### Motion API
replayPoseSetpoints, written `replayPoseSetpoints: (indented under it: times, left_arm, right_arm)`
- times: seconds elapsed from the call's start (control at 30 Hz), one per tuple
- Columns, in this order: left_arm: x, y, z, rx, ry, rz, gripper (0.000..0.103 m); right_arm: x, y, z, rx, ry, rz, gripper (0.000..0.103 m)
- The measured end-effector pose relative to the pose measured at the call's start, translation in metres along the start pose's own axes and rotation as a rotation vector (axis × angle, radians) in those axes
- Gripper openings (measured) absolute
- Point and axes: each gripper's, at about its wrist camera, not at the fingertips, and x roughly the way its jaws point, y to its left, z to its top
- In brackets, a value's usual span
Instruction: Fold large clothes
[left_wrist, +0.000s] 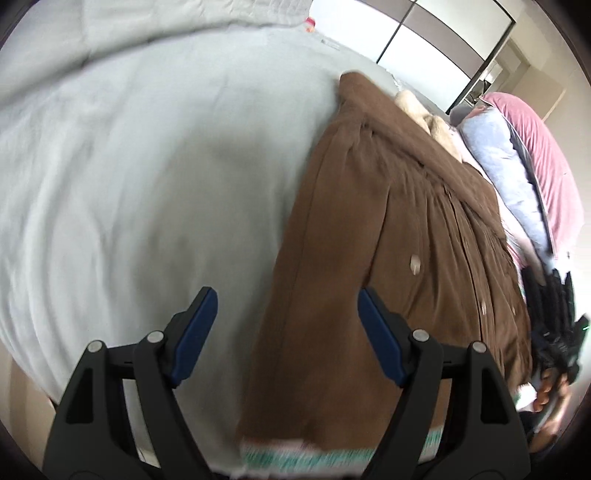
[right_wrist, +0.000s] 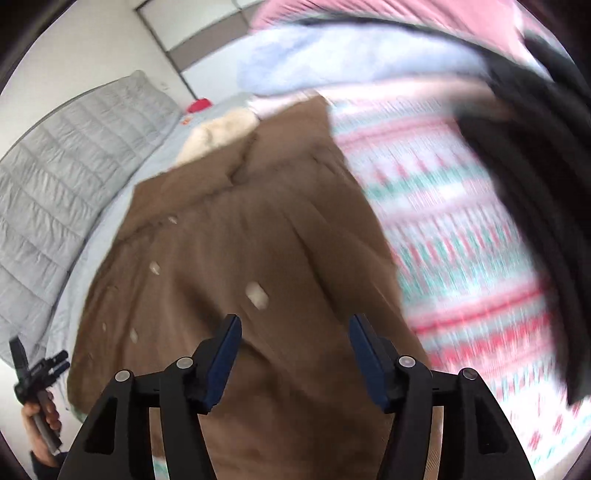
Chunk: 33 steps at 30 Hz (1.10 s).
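I hold both grippers over a brown coat (left_wrist: 388, 240) spread on a bed covered by a pale sheet (left_wrist: 147, 184). My left gripper (left_wrist: 286, 325) hangs above the coat's left edge, its blue-padded jaws standing well apart with nothing between them; one finger sits over the sheet, the other over brown cloth. My right gripper (right_wrist: 295, 350) hovers above the middle of the coat, near a pale button (right_wrist: 256, 295), its jaws also apart and gripping nothing. A cream fur collar (right_wrist: 218, 136) lies at the coat's far end. Beside the coat lies a patterned knit (right_wrist: 461, 240) in red, green and white, blurred in the right wrist view. A grey quilted duvet (right_wrist: 66, 177) is bunched along the bed's far side, and pink and light blue bedding (left_wrist: 535, 177) is heaped beyond the coat.
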Motion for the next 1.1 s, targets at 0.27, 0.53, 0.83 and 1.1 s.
replayPoseSetpoints:
  times: [0.27, 0.53, 0.83, 1.1]
  left_arm:
    - [-0.022, 0.029, -0.042, -0.018, -0.043, -0.1, 0.069]
    - [-0.016, 0.034, -0.058, -0.117, -0.041, -0.233, 0.065]
    - [-0.013, 0.026, -0.063, -0.144, -0.067, -0.276, 0.065]
    - [-0.006, 0.011, -0.068, -0.122, -0.096, -0.187, 0.065]
  right_arm:
    - [-0.033, -0.059, -0.037, 0.144, -0.004, 0.032, 0.062]
    - [-0.043, -0.079, -0.063, 0.236, 0.01, 0.059, 0.061]
    - [-0.035, -0.094, -0.083, 0.326, 0.054, 0.168, 0.061]
    - [-0.035, -0.096, -0.088, 0.355, 0.044, 0.227, 0.061]
